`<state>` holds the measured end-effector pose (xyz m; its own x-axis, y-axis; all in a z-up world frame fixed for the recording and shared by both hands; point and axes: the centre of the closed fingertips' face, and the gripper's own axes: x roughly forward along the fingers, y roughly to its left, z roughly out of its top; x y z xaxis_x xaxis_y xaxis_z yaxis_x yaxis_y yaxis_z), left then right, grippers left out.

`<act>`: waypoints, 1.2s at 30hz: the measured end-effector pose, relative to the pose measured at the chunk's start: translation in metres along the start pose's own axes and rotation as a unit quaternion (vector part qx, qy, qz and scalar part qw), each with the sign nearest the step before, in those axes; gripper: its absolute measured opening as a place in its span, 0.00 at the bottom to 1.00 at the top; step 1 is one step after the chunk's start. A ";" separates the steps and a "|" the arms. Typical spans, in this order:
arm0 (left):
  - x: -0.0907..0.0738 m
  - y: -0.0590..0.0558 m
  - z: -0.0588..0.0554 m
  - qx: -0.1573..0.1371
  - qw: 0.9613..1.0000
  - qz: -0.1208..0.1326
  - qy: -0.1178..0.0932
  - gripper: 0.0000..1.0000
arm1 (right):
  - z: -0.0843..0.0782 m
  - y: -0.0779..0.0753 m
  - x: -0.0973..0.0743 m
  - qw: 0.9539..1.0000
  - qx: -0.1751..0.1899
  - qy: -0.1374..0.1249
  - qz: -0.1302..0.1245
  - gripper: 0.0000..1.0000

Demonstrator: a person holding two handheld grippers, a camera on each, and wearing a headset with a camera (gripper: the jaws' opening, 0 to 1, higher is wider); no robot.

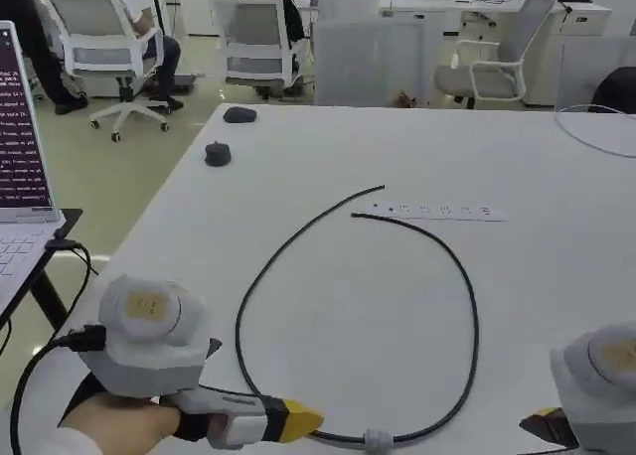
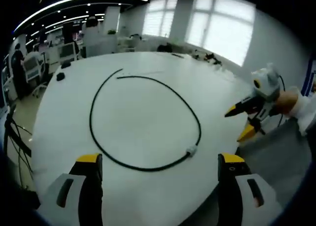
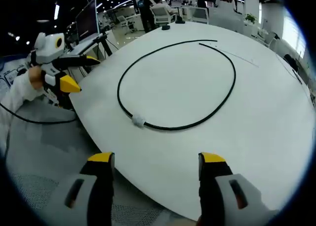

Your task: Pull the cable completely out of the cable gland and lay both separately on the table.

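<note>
A thin black cable (image 1: 238, 321) lies in a wide, nearly closed loop on the white surface (image 1: 378, 306), its ends near each other at the far side. The small pale cable gland (image 1: 378, 438) sits on it by the near edge. The left tongs (image 2: 160, 158) and right tongs (image 3: 157, 157) are spread wide, gripping nothing.
</note>
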<state>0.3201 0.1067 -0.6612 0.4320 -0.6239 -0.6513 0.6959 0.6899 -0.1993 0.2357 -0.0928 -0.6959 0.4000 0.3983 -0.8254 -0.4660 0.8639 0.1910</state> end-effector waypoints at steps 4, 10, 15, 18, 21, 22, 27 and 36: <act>0.000 -0.001 -0.001 -0.001 1.000 -0.002 0.002 0.96 | 0.000 0.000 0.000 1.000 0.000 0.000 -0.001 0.71; 0.000 0.000 -0.002 -0.003 1.000 -0.001 0.003 0.95 | -0.002 0.000 0.001 1.000 -0.003 0.004 0.001 0.71; 0.001 0.000 -0.001 -0.004 1.000 -0.001 0.003 0.95 | -0.003 -0.001 0.002 1.000 -0.003 0.006 0.001 0.71; 0.001 -0.001 -0.002 -0.004 1.000 -0.002 0.005 0.95 | -0.004 -0.003 0.002 1.000 -0.001 0.006 0.000 0.71; 0.002 -0.001 -0.002 -0.003 1.000 -0.003 0.005 0.95 | -0.004 -0.003 0.002 1.000 0.000 0.007 0.001 0.71; 0.002 -0.001 -0.002 -0.003 1.000 -0.004 0.005 0.95 | -0.005 -0.003 0.003 1.000 0.000 0.008 0.001 0.70; 0.002 -0.001 -0.002 -0.004 1.000 -0.004 0.006 0.95 | -0.006 -0.001 0.005 1.000 -0.005 0.013 0.006 0.69; 0.001 0.001 -0.001 -0.005 1.000 -0.004 0.004 0.93 | -0.001 0.000 0.004 1.000 -0.009 0.003 0.007 0.67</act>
<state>0.3207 0.1069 -0.6629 0.4220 -0.6269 -0.6549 0.6937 0.6884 -0.2120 0.2366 -0.0910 -0.7000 0.3892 0.4091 -0.8253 -0.4854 0.8526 0.1937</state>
